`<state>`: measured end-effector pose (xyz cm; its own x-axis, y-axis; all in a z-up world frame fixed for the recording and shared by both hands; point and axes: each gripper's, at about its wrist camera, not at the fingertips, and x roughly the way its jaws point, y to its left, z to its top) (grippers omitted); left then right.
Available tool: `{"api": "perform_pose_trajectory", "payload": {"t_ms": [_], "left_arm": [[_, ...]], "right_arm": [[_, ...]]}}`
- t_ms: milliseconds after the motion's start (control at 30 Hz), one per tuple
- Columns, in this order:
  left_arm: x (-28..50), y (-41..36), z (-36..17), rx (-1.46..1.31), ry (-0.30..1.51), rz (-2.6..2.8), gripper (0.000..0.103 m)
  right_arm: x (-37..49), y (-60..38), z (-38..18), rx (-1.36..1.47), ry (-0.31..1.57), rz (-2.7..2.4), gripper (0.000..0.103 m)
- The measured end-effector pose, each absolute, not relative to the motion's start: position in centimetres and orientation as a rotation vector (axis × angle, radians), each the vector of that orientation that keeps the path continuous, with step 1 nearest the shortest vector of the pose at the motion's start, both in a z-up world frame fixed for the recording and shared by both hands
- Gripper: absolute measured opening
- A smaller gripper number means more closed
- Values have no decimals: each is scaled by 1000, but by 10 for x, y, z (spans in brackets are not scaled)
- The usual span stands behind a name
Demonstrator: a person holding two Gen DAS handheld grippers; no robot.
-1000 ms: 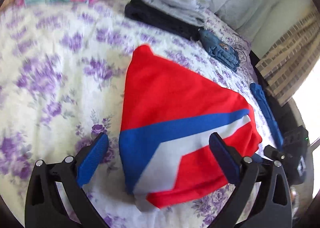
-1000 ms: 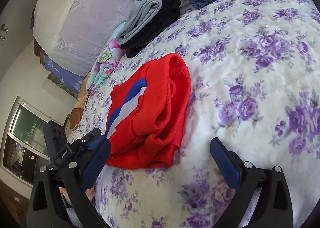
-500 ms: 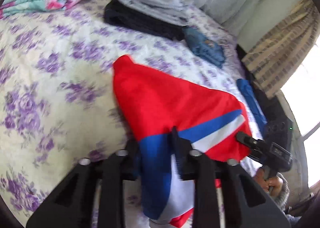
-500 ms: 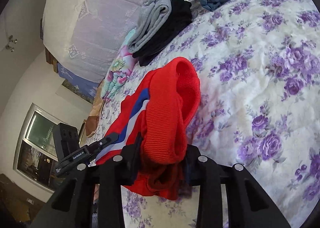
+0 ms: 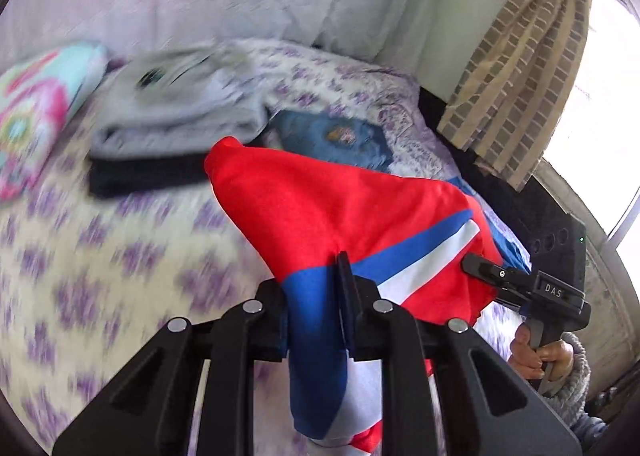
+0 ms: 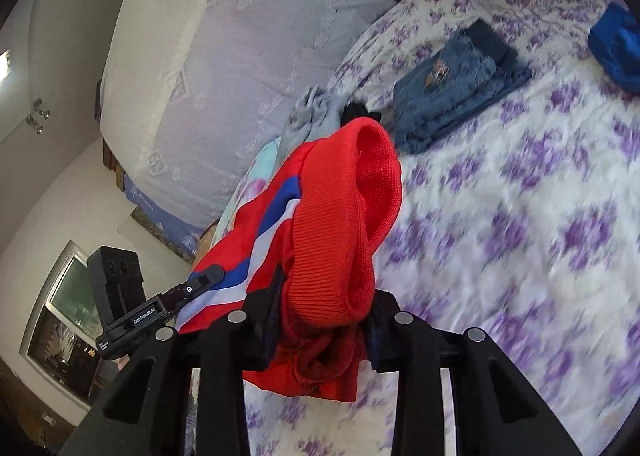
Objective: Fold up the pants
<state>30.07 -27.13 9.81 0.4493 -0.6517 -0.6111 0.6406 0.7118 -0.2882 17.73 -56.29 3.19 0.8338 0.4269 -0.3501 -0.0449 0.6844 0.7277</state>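
Note:
The red pants (image 5: 320,208) with a blue and white stripe hang folded in the air above the floral bedspread (image 5: 100,264). My left gripper (image 5: 316,276) is shut on their blue-striped edge. My right gripper (image 6: 320,288) is shut on the thick ribbed red end of the pants (image 6: 340,216). In the left wrist view the right gripper (image 5: 476,268) pinches the far side of the cloth, with a person's hand (image 5: 532,356) on its handle. The left gripper (image 6: 200,280) appears at the left in the right wrist view, clamped on the striped edge.
A folded grey and black stack (image 5: 172,116) and folded jeans (image 6: 452,96) lie behind the pants. A blue garment (image 6: 616,48) sits at the far right, a colourful pillow (image 5: 32,108) at the left. A curtain (image 5: 512,68) and a black box (image 5: 560,240) stand beside the bed.
Both grippers went from open beside the pants lying on the bed to shut on opposite edges, then lifted the pants up off the bedspread.

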Motion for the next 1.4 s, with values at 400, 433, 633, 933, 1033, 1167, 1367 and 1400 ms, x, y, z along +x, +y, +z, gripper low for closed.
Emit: {"api": "perform_pose_trajectory", "payload": {"t_ms": [400, 433, 633, 933, 1033, 1167, 1367, 1400], "left_arm": [[476, -481, 121, -17, 681, -775, 19], [486, -485, 112, -24, 696, -763, 19], [545, -501, 15, -48, 872, -621, 53], [493, -478, 40, 35, 741, -542, 72], [441, -455, 50, 55, 596, -440, 93], [375, -443, 53, 110, 484, -407, 98], [339, -442, 53, 125, 481, -386, 98], [338, -439, 54, 125, 482, -400, 98]], "right_arm": [[348, -726, 60, 761, 456, 61, 33], [363, -733, 48, 768, 478, 53, 33], [407, -742, -25, 750, 556, -34, 41], [353, -720, 26, 629, 487, -263, 67], [301, -691, 35, 620, 417, -303, 78], [238, -623, 37, 418, 322, -413, 94], [214, -560, 31, 106, 266, -521, 99], [213, -560, 30, 94, 262, -520, 99]]}}
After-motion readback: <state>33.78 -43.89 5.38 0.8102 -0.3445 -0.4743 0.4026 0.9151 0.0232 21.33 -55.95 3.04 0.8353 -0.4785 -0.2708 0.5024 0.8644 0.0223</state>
